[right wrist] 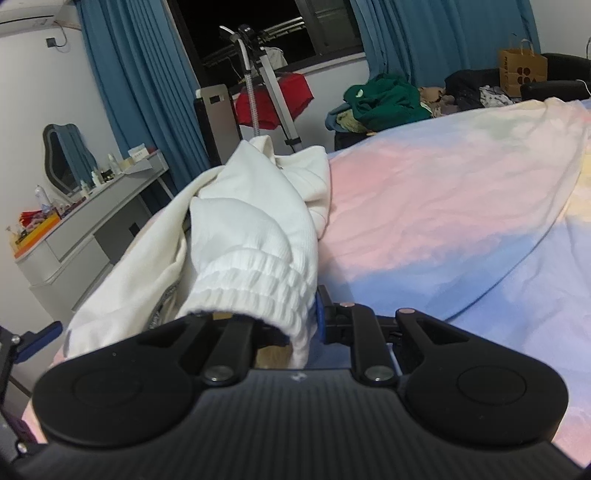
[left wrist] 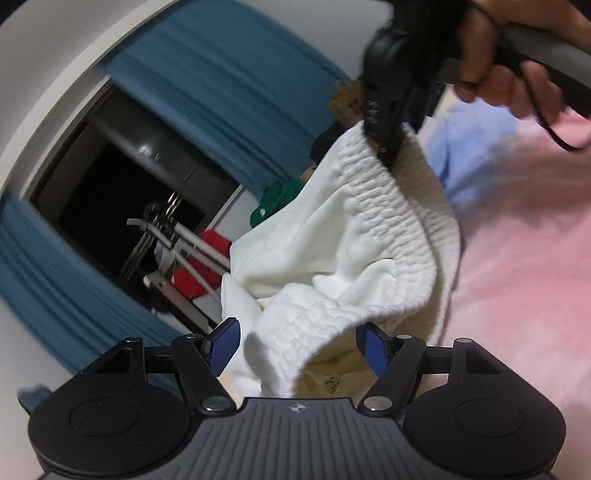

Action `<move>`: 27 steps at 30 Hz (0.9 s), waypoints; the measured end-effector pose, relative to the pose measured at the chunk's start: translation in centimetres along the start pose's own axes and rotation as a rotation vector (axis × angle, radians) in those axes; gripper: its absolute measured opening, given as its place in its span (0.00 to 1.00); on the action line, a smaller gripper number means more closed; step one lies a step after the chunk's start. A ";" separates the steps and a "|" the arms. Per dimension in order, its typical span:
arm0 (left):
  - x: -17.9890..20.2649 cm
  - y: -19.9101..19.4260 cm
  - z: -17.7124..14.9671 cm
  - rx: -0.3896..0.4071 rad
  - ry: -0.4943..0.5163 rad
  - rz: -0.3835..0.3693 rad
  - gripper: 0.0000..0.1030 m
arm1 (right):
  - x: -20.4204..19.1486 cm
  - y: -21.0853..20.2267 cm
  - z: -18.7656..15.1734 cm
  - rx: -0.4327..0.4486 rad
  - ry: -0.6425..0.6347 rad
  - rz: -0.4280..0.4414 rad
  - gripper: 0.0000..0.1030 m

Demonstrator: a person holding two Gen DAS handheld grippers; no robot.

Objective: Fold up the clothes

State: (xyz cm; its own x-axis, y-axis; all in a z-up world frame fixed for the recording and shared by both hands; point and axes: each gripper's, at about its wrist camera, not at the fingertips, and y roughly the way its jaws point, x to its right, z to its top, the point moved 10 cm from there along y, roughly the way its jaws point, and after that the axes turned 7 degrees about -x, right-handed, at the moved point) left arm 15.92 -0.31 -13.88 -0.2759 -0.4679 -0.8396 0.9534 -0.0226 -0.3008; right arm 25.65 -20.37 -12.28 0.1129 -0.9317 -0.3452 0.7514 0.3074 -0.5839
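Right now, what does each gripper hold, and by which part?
Right gripper: white garment, by its ribbed elastic band. Left gripper: open around the band, holding nothing.

Blue curtains (right wrist: 136, 92) frame a dark window (right wrist: 258, 26) in a white wall. A grey dresser (right wrist: 99, 218) with a mirror (right wrist: 64, 158) stands at the left; a pink-and-blue bedsheet (right wrist: 443, 221) covers the bed.

1. A bed (right wrist: 424, 206) carried a wrinkled pastel pink-and-blue sheet.
2. A white ribbed-waistband garment (right wrist: 255, 229) lay partly on its near left edge, one end lifted.
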 end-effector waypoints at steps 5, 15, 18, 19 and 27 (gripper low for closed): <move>1.3 -0.6 0.4 0.026 0.073 0.014 0.71 | 1.2 0.6 -0.5 -0.035 0.035 -0.042 0.17; 6.2 4.1 2.3 0.064 0.321 0.111 0.60 | 2.1 1.5 -1.5 -0.082 0.069 -0.043 0.21; 5.3 4.7 3.3 0.063 0.257 0.119 0.46 | 1.9 1.6 -1.5 -0.085 0.062 -0.030 0.32; 4.7 4.8 3.5 0.060 0.229 0.129 0.43 | 1.8 1.6 -1.4 -0.084 0.058 -0.026 0.32; -2.8 4.9 3.4 -0.030 -0.140 0.202 0.10 | 1.2 1.6 -1.4 -0.071 0.004 -0.045 0.33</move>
State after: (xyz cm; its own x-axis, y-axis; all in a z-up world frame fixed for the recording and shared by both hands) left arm 21.83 -2.09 -11.44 -0.0582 -0.5782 -0.8138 0.9830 0.1090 -0.1478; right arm 26.09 -20.76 -14.62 0.0779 -0.9442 -0.3201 0.7076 0.2785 -0.6494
